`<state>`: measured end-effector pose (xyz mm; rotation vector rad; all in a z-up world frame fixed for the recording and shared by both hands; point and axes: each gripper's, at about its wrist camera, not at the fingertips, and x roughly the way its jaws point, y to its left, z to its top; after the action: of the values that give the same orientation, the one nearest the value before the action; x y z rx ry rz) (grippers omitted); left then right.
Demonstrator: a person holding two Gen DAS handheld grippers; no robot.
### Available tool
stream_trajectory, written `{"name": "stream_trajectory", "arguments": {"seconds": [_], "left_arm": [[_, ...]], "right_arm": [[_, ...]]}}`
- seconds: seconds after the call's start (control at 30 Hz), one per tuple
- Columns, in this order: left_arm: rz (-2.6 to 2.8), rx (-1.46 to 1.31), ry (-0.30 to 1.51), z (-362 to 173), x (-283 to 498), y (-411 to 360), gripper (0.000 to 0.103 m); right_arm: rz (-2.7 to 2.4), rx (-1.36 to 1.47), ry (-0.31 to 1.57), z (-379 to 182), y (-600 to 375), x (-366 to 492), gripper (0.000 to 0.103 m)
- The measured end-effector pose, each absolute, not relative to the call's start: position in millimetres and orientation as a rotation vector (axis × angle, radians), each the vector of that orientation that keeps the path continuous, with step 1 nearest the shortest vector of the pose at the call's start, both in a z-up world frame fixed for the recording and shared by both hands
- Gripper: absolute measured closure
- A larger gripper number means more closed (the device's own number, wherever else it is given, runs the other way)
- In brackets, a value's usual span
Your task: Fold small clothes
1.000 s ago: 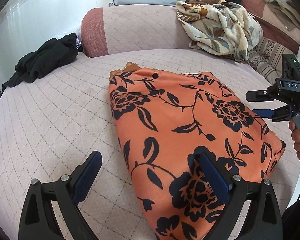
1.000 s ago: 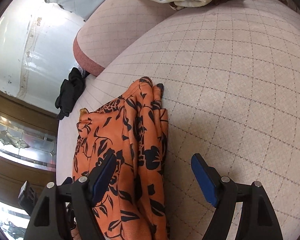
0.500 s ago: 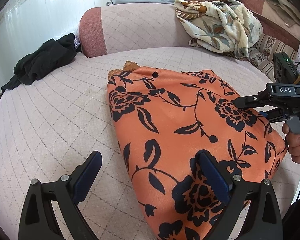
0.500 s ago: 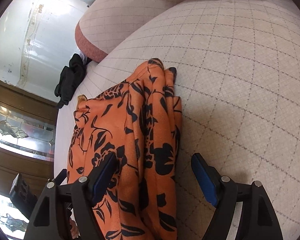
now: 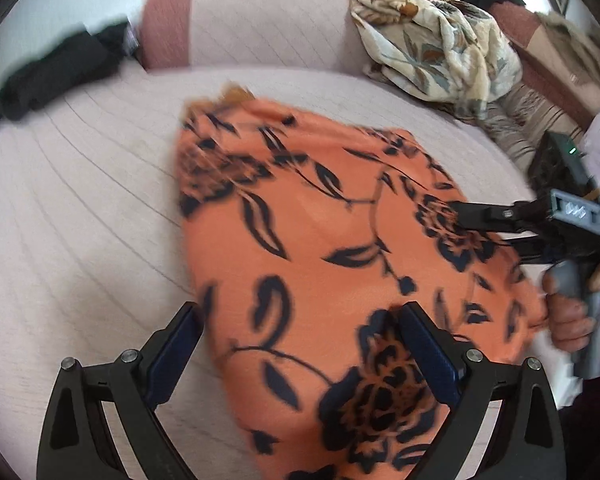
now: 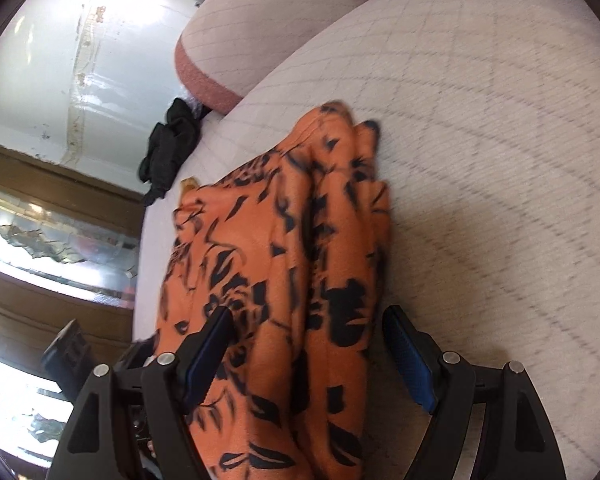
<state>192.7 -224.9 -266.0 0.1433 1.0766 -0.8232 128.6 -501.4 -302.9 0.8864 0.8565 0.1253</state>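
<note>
Right now my left gripper point(image 5: 298, 346) stands wide apart and grasps nothing: its left pad hangs over the bare cushion, its right pad over the near end of the orange cloth point(image 5: 332, 264), so the cloth's left edge runs between the two. My right gripper point(image 6: 308, 350) is spread wide as well, clamped on nothing, with the bunched right side of the cloth lying between its blue pads; whether either pad touches the fabric I cannot tell. From the left camera I see that right gripper reaching in over the cloth's right side, my hand point(image 5: 572, 320) wrapped round its grey handle.

That orange cloth, printed with black flowers and leaves, lies folded in the middle of the pale quilted seat point(image 5: 80, 220). Its right edge is gathered into thick pleats. Beyond it rises a rounded backrest point(image 5: 268, 28). A black garment point(image 5: 56, 72) sits crumpled at the far left, well apart from the cloth, and a cream leaf-patterned blanket point(image 5: 432, 48) is heaped at the far right.
</note>
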Motion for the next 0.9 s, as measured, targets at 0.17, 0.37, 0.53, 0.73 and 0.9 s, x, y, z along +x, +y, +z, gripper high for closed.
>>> {"name": "stream_trajectory", "arguments": {"seconds": [0.17, 0.37, 0.53, 0.73, 0.9], "left_arm": [[-0.888, 0.040, 1.173, -274.5, 203.0, -222.6, 0.005], [-0.899, 0.017, 1.149, -270.9, 202.5, -218.8, 0.023], [-0.892, -0.014, 1.114, -261.7, 205.2, -208.8, 0.052], [-0.864, 0.014, 1.083, -252.7, 200.1, -205.4, 0.058], [-0.813, 0.026, 1.028, -231.3, 195.1, -187.3, 0.059]], "right_arm": [[0.155, 0.854, 0.858, -302.8, -486.2, 135.2, 0.024], [0.140, 0.833, 0.868, -300.9, -471.3, 140.8, 0.038], [0.097, 0.773, 0.870, -288.5, -459.1, 140.6, 0.052], [0.060, 0.713, 0.828, -265.3, -444.5, 132.5, 0.057], [0.085, 0.695, 0.799, -251.4, -432.3, 130.6, 0.059]]}}
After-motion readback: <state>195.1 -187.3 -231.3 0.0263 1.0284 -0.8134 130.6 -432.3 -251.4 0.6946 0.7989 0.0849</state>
